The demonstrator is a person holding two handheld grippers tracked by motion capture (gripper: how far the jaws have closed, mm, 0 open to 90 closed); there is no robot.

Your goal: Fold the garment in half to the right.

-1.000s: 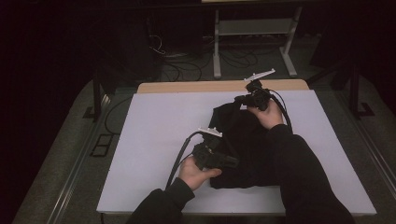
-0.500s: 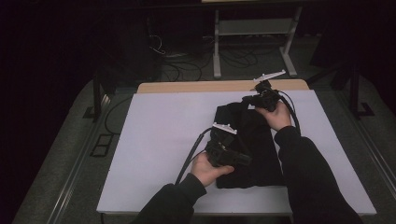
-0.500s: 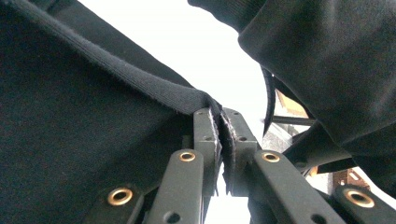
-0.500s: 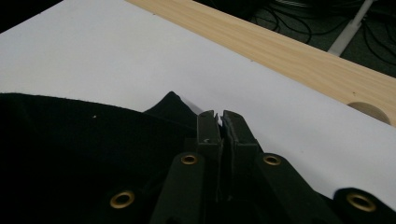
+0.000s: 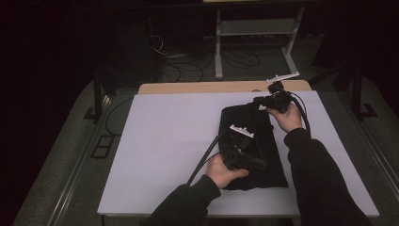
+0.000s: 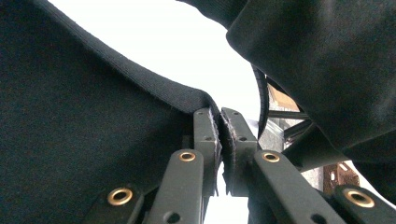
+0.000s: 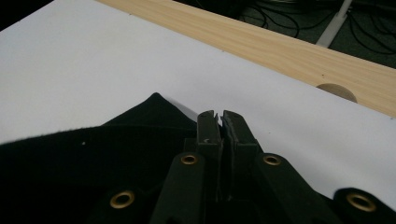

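The white table surface [image 5: 155,141] carried a black garment [image 5: 263,141], which lay right of centre with its long axis running from the near edge toward the far edge.

1. Left gripper [image 5: 244,157]: positioned over the near half of the garment. In the left gripper view, the two jaws stood pressed together with a fold of the ribbed black cloth [image 6: 93,116] pinched between the pads at the garment's edge. The cloth extended to the left of the fingers in that view, and the person's dark sleeve [image 6: 327,60] hung above on the right.

2. Right gripper [image 5: 275,100]: positioned at the far end of the garment, near the wooden strip [image 5: 197,87] along the table's back edge. In the right gripper view, the jaws were clamped together on the cloth edge; the garment [image 7: 93,163] spread to the left of and below the fingers, with one pointed corner just left of the fingertips.

Judgement: both grips sat on the same long edge, one at each end, so the coming fold or lift would turn on that edge line. The left hand was nearer the person.

No brand, label or legible writing was visible.
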